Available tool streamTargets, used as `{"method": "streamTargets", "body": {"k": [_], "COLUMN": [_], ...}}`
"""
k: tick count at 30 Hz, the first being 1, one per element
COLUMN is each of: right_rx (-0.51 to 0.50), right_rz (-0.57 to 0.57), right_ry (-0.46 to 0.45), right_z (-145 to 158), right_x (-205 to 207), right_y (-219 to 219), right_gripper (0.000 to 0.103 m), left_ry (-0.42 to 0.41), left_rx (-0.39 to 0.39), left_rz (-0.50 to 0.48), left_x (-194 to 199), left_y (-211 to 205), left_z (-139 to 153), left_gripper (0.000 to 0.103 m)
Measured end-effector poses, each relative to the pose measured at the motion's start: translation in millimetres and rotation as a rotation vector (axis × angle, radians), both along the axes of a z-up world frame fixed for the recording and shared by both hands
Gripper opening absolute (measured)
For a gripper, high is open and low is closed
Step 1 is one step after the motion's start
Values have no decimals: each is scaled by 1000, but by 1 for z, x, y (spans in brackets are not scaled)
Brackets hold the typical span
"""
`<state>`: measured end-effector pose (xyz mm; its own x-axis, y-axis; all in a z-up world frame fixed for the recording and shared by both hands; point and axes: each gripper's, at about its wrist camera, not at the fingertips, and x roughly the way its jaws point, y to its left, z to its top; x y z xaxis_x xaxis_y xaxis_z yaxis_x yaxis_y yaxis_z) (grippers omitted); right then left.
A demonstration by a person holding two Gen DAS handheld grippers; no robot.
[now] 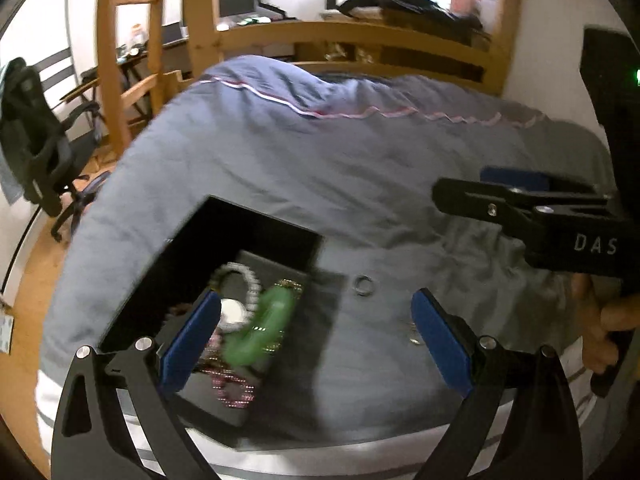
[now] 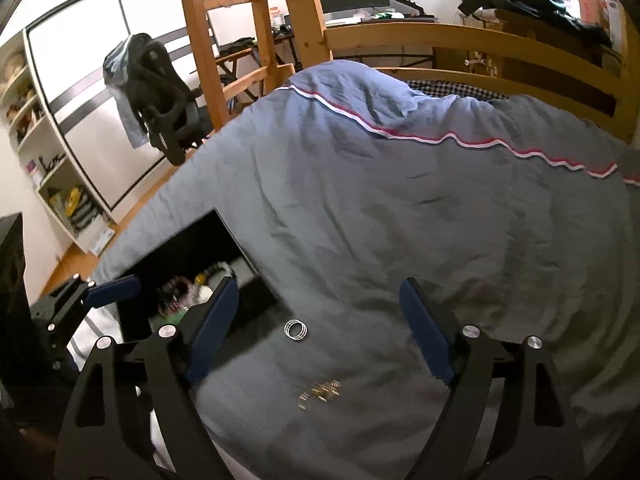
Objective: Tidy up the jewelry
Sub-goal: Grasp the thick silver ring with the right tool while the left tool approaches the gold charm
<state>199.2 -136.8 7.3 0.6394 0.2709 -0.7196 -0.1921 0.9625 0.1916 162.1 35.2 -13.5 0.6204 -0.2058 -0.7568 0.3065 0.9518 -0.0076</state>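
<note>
A black jewelry box (image 1: 256, 236) (image 2: 188, 248) lies open on the blue-grey duvet (image 1: 320, 168). Inside it are a blurred green bangle (image 1: 272, 320), a pale beaded bracelet (image 1: 246, 276) and a pink beaded one (image 1: 234, 390). My left gripper (image 1: 316, 300) is open over the box's right edge, its pads touching nothing. To the right of the box, silver rings (image 1: 363, 285) (image 2: 296, 330) lie on the duvet, with a small gold chain (image 2: 320, 392) closer to me. My right gripper (image 2: 318, 286) stands open above the rings and the chain, nothing between its pads.
In the left wrist view the right gripper (image 1: 460, 186) crosses in from the right, held by a hand (image 1: 612, 320). A wooden bed frame (image 2: 460, 40) and ladder (image 2: 224, 40) stand behind. An office chair (image 2: 160, 96) and shelves (image 2: 48, 160) are off the bed's left side.
</note>
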Motion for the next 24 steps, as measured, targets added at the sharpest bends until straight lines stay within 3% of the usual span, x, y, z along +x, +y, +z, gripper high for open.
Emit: {"method": "streamTargets", "body": {"k": [4, 8, 12, 13, 15, 18, 21, 24], "right_rx": [7, 11, 45, 63, 111, 154, 201, 215], "right_rz": [21, 88, 170, 197, 252, 329, 420, 532], "right_ry": [-5, -1, 27, 36, 41, 36, 35, 47], "right_z": [-5, -14, -40, -49, -64, -79, -87, -90], "right_x": [-4, -3, 6, 9, 13, 26, 39, 41], "right_y": [-19, -27, -33, -35, -37, -34, -22, -8], "right_gripper": [76, 68, 57, 51, 48, 44, 44, 43], "left_ry": [51, 75, 99, 104, 113, 95, 83, 97], "left_rx": [-80, -39, -58, -58, -38, 39, 27, -3], "left_rz": [-52, -111, -128, -138, -177, -233, -248, -249], "left_x": [-5, -7, -2, -1, 0, -2, -2, -3], "left_y": [-33, -64, -75, -78, -88, -107, -110, -108], "left_z": [-17, -45, -66, -70, -83, -102, -106, -106], "left_gripper": [94, 94, 93, 92, 86, 84, 83, 69]}}
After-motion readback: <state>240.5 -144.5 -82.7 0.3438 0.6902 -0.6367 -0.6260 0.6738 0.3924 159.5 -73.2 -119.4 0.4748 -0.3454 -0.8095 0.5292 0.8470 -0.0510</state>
